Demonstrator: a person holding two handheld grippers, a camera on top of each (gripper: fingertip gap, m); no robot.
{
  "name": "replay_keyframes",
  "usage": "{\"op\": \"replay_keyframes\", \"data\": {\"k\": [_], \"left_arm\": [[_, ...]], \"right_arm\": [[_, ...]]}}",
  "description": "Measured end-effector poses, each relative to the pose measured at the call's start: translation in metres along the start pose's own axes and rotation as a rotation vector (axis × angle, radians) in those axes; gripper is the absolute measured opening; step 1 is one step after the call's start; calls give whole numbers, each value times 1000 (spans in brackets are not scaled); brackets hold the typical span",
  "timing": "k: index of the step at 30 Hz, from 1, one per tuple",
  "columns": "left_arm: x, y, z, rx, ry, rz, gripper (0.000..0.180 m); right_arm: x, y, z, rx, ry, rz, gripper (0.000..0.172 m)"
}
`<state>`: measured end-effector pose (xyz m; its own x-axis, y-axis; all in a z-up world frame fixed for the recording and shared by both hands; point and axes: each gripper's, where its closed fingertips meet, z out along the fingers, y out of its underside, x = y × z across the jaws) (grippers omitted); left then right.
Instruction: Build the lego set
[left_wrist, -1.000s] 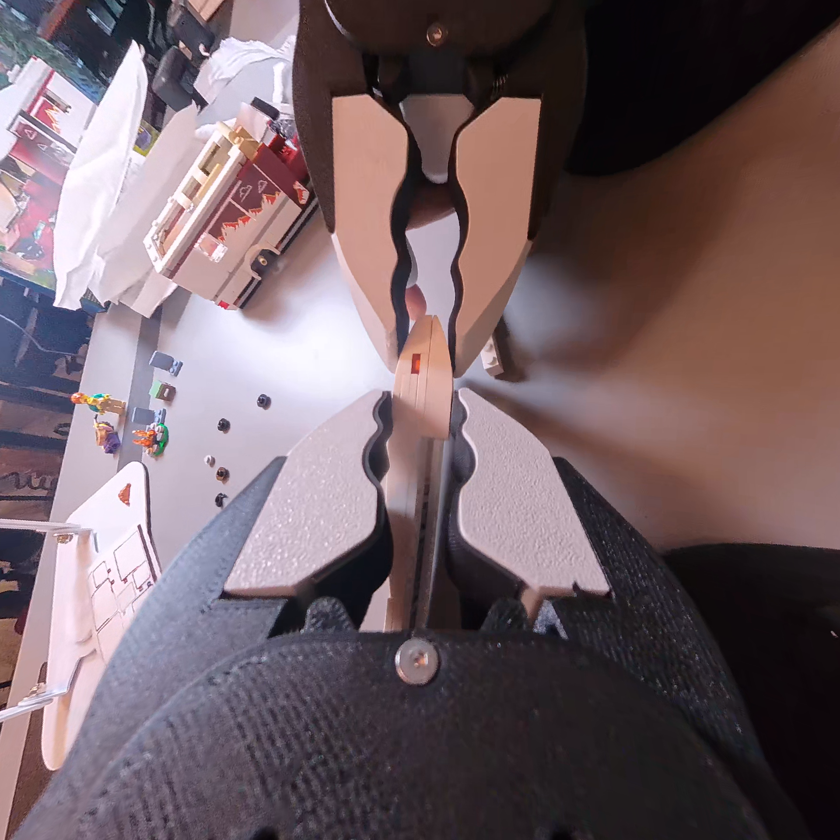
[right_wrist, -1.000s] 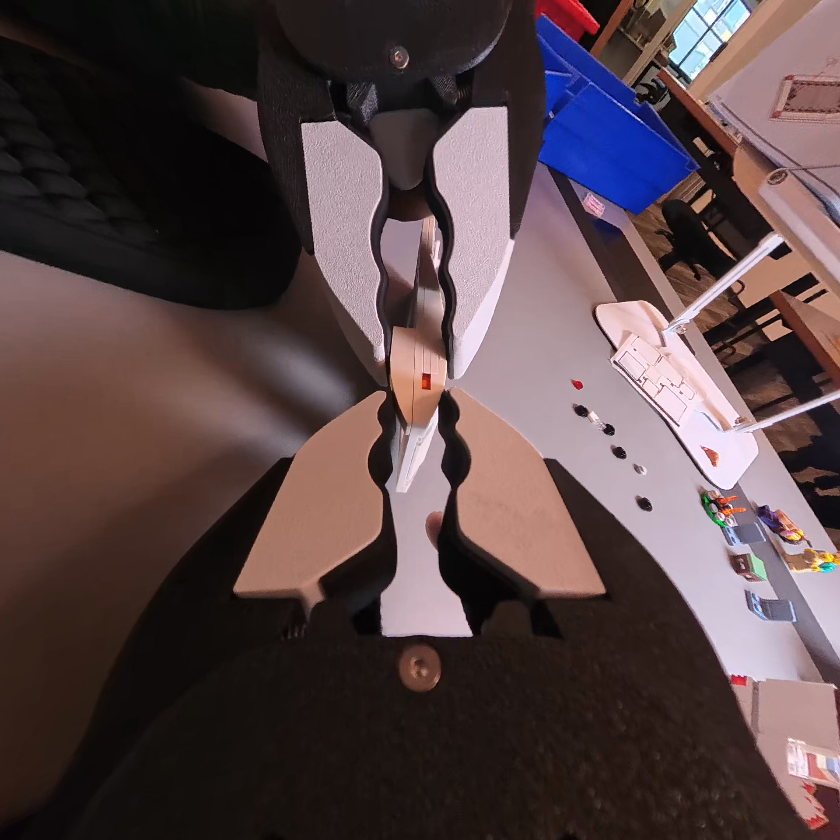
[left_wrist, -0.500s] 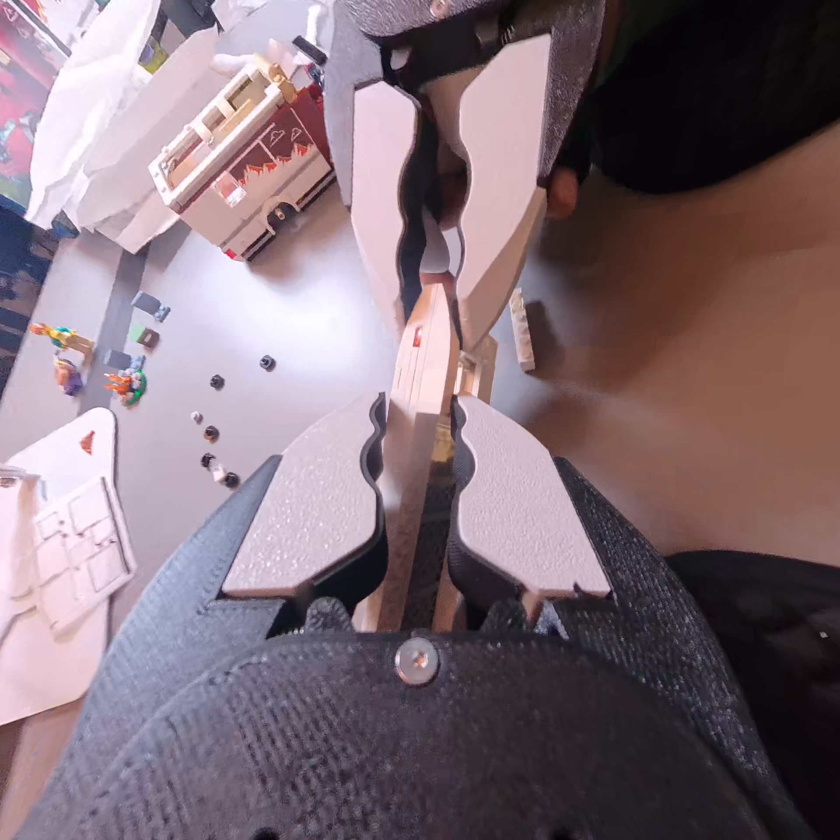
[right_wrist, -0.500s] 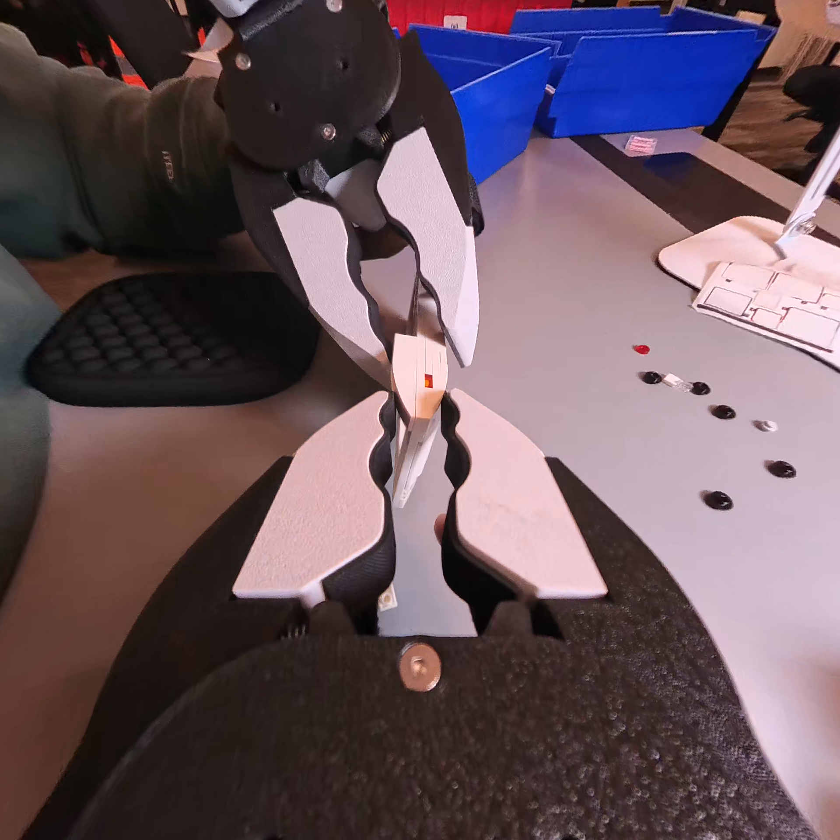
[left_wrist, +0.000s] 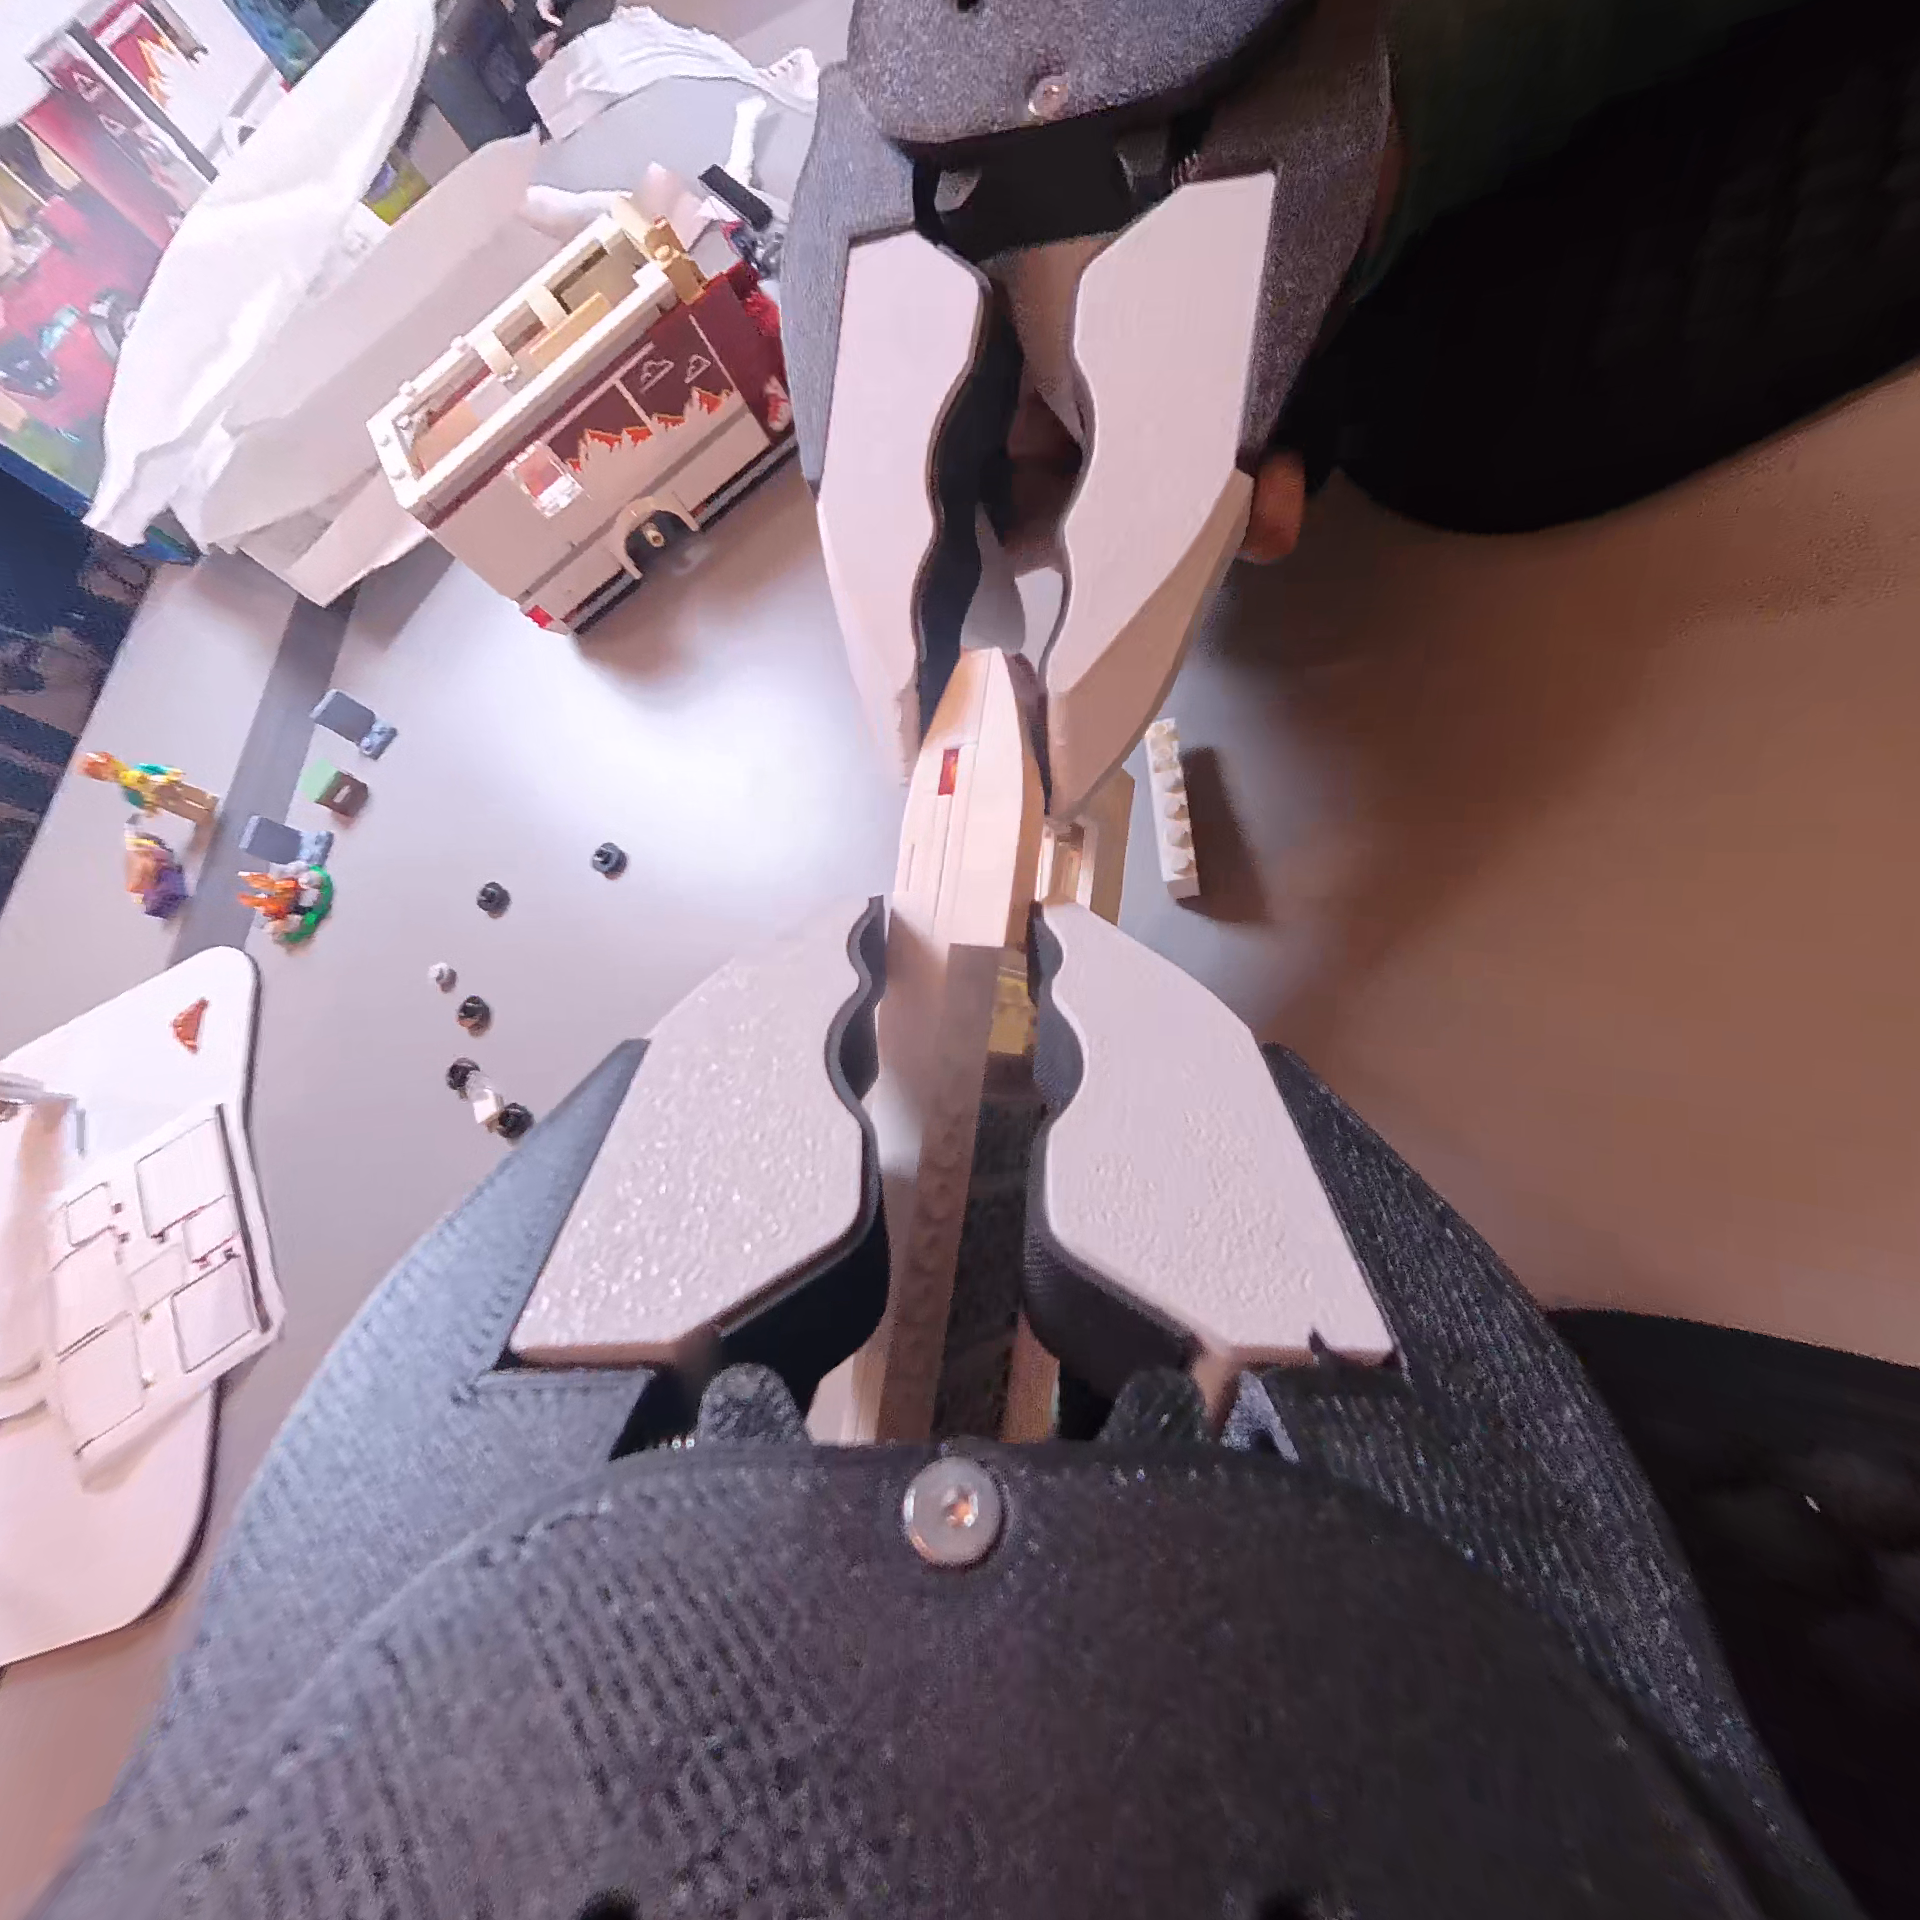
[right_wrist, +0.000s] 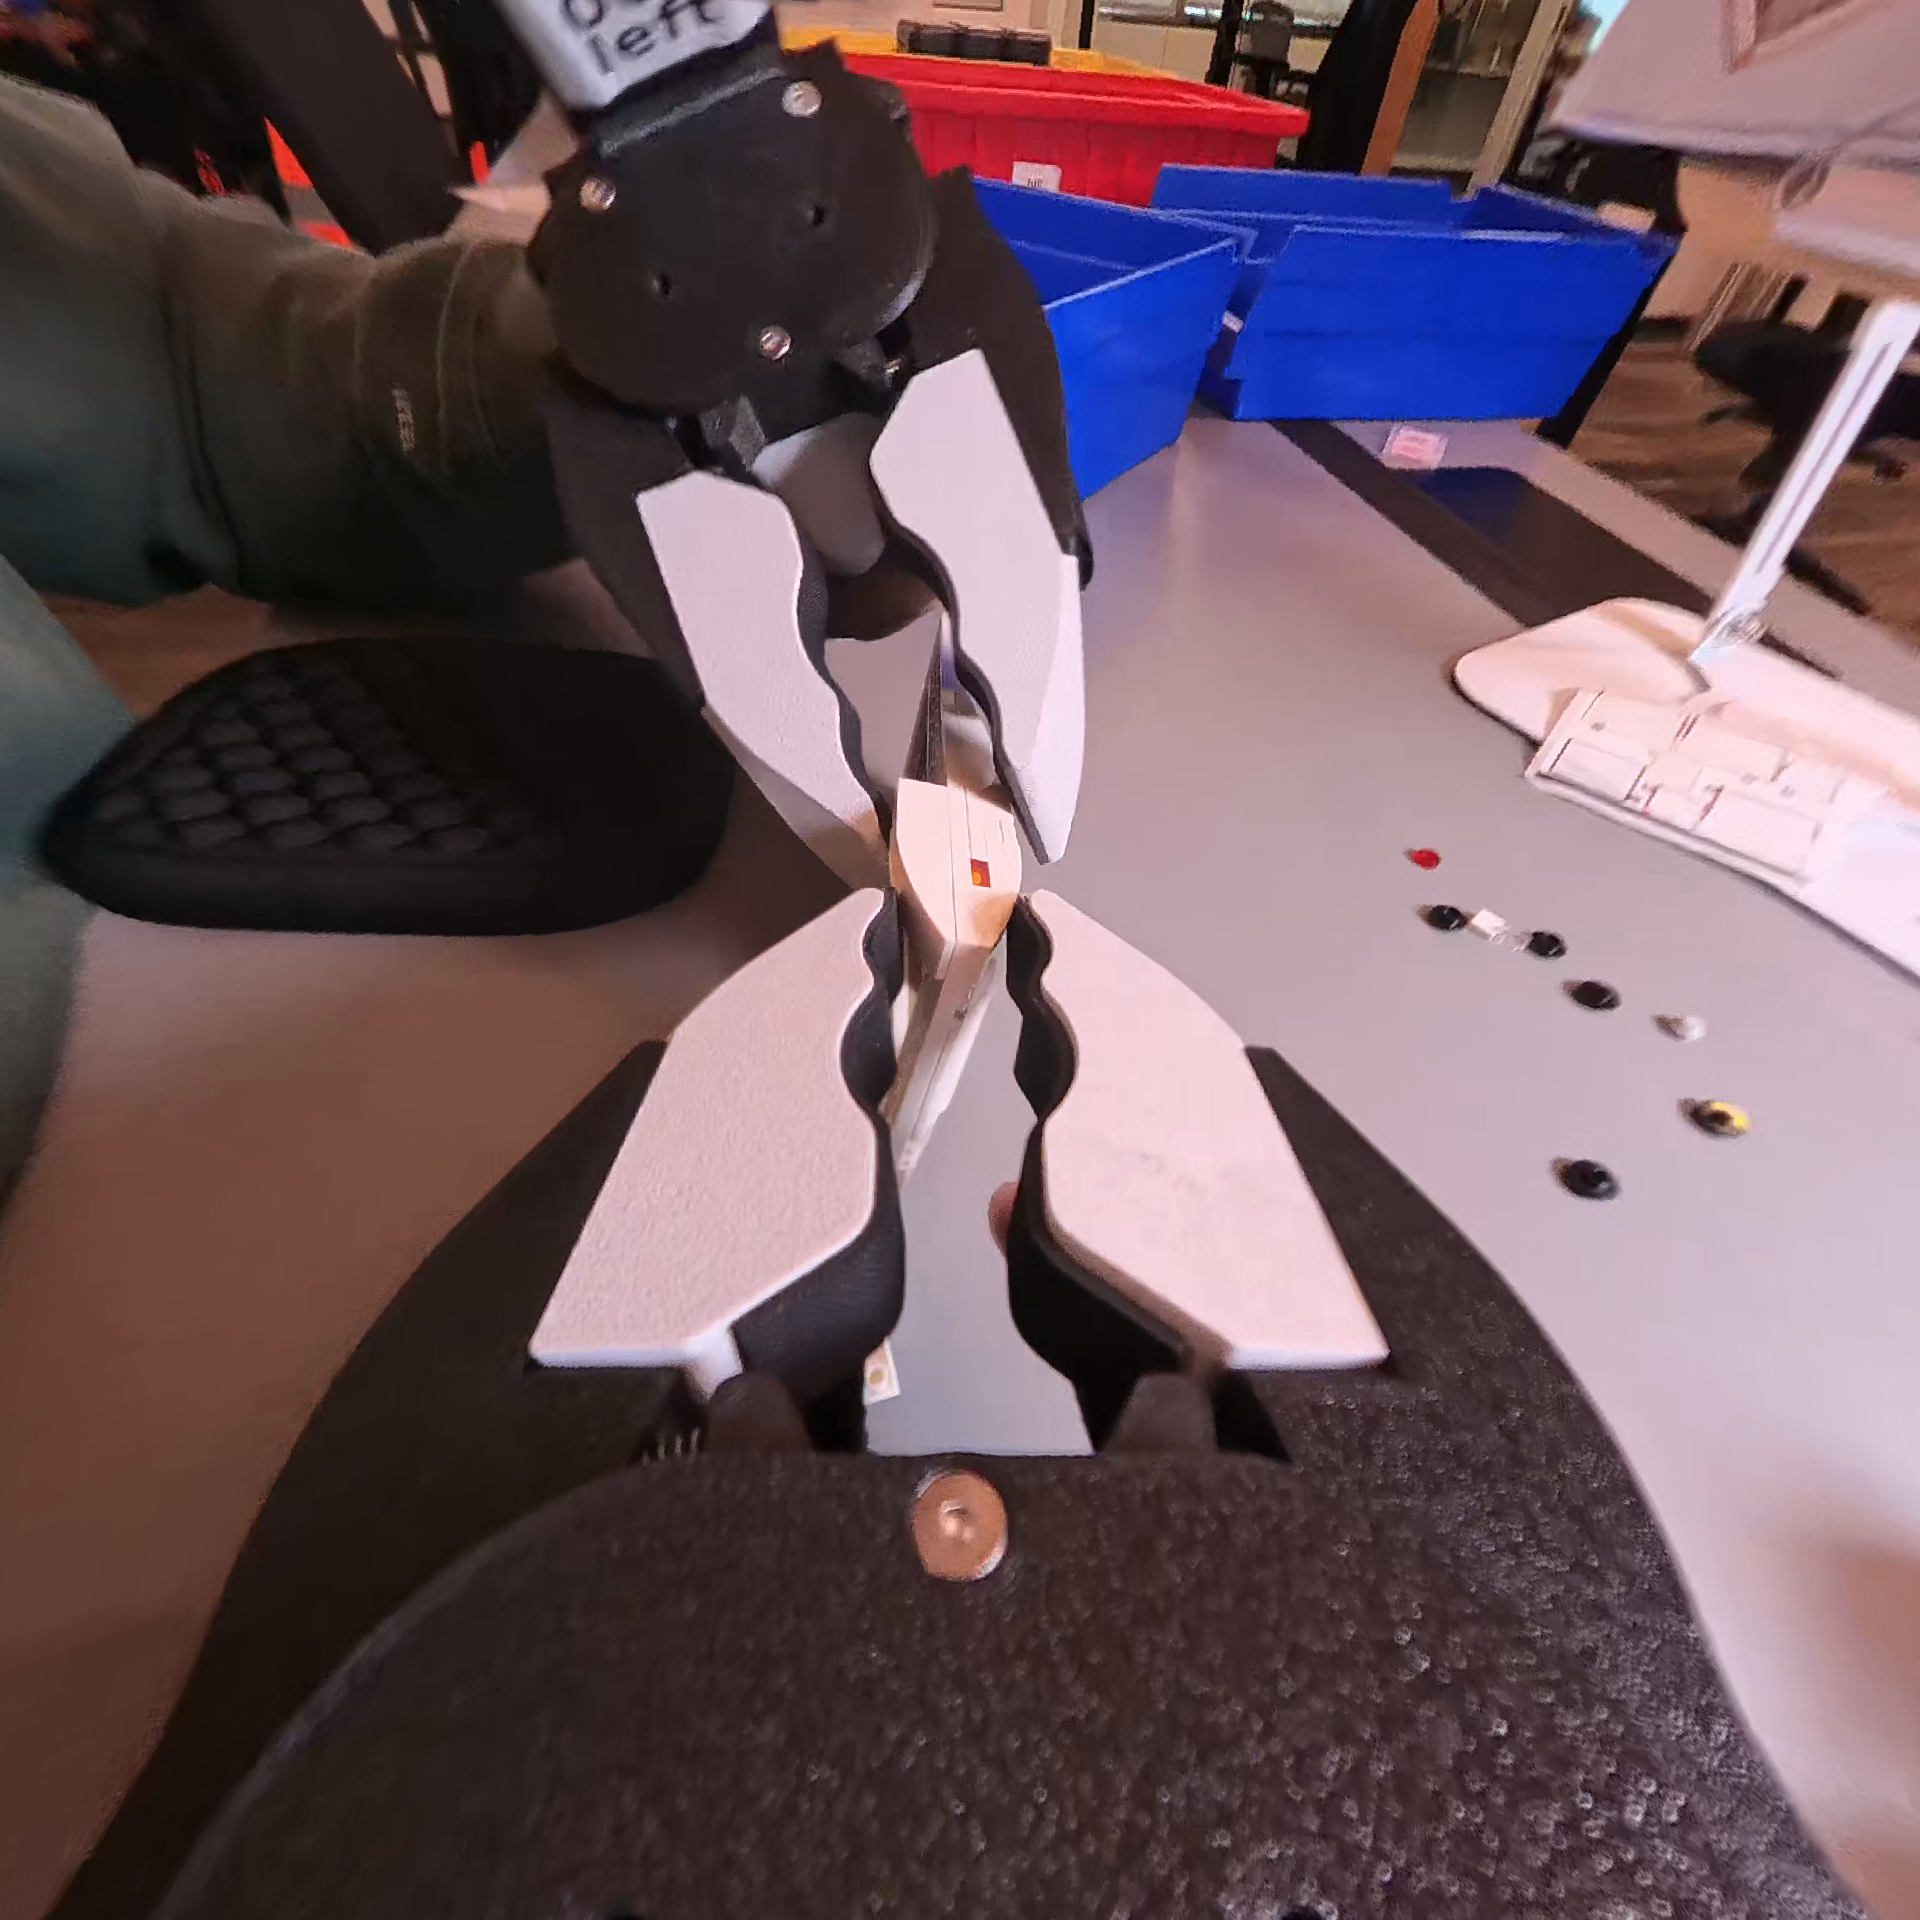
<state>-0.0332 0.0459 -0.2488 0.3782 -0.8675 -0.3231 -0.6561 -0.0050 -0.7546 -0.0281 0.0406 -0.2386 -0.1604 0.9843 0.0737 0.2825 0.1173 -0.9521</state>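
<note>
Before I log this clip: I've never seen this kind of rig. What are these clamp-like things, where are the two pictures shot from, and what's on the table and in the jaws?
There is no robot here. A person holds two hand-held grippers, each with a camera looking along its own fingers. The left gripper and right gripper face each other, so each view shows the other farther off. Both are closed on opposite ends of one cream brick-built panel with a small red tile, held above the grey table. On the table lie a brick-built truck, small black round pieces, toy figures and a loose white brick. Blue bins stand behind.
</note>
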Motion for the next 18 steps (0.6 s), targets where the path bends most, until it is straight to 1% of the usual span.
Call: {"op": "replay_keyframes", "data": {"k": [1, 2, 3, 4, 7, 9, 10, 12, 14, 15, 16, 17, 18], "left_arm": [[2, 0, -1, 3, 22, -12, 27], [5, -1, -2, 12, 53, -33, 36], [8, -2, -3, 19, 76, -61, 40], [5, -3, -4, 27, 60, -78, 29], [6, 0, -2, 16, 43, -54, 27], [9, 4, 0, -33, 39, -19, 26], [8, 5, 0, -34, 39, -17, 26], [4, 7, 2, -38, 18, -15, 26], [-9, 8, 1, -47, -63, 5, 30], [-14, 14, -1, -80, -102, 39, 40], [-16, 24, -4, -136, -100, 62, 51], [-17, 36, -7, -180, -86, 49, 58], [-20, 43, -10, -186, -83, 13, 62]], "right_arm": [[0, 1, 1, -6, 18, -40, 19], [0, 1, 1, -7, 37, -82, 19], [0, 1, 1, -13, 46, -118, 19], [-2, 1, 2, -14, 49, -142, 19], [-4, 6, 2, -41, 62, -179, 19], [-5, 11, 4, -59, 57, -162, 19], [-4, 12, 4, -64, 54, -136, 19], [1, 13, 6, -78, 32, -9, 19], [8, 17, 7, -123, -22, 187, 19], [10, 23, 6, -171, -72, 310, 19], [12, 29, 4, -210, -117, 431, 19], [15, 32, 3, -227, -152, 541, 19], [19, 36, 1, -253, -181, 640, 19]]}}
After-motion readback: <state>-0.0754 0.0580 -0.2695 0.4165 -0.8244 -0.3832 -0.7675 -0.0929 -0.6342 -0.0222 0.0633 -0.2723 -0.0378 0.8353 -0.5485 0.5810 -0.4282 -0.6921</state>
